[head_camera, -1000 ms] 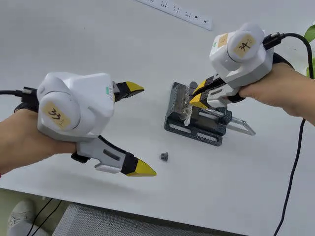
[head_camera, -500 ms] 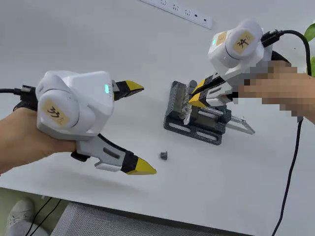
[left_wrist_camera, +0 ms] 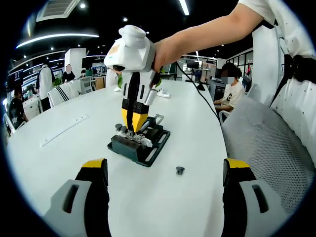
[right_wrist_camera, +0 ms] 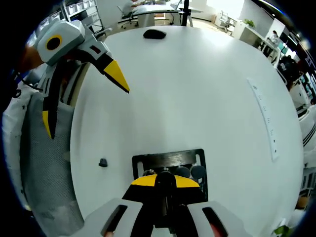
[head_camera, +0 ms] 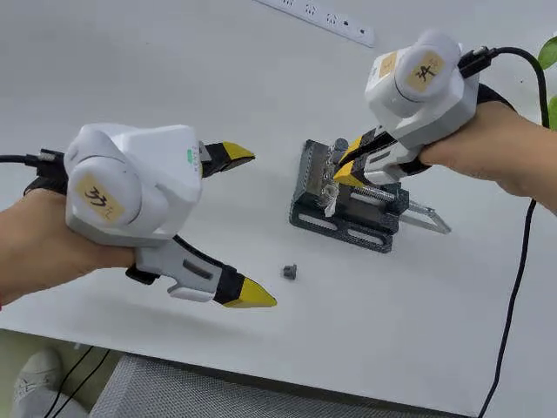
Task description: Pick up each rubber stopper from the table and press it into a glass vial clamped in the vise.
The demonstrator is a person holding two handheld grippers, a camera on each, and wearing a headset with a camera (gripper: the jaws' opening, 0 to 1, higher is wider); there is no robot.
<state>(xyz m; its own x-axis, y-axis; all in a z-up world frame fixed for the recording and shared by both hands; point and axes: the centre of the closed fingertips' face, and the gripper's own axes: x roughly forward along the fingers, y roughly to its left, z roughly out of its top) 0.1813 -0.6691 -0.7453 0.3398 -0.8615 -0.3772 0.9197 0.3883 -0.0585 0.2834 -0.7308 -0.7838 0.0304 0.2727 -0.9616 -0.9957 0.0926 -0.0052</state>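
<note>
Jaws of the right gripper are pressed together, with the tips directly above the vise and just over the glass vials clamped in it; a dark shape between the tips cannot be identified. One rubber stopper lies on the table on the person's side of the vise, apart from it. The left gripper, jaws spread wide and empty, hovers left of the vise, well apart.

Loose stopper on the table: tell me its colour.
The stopper is dark grey; the head view shows it best.
</note>
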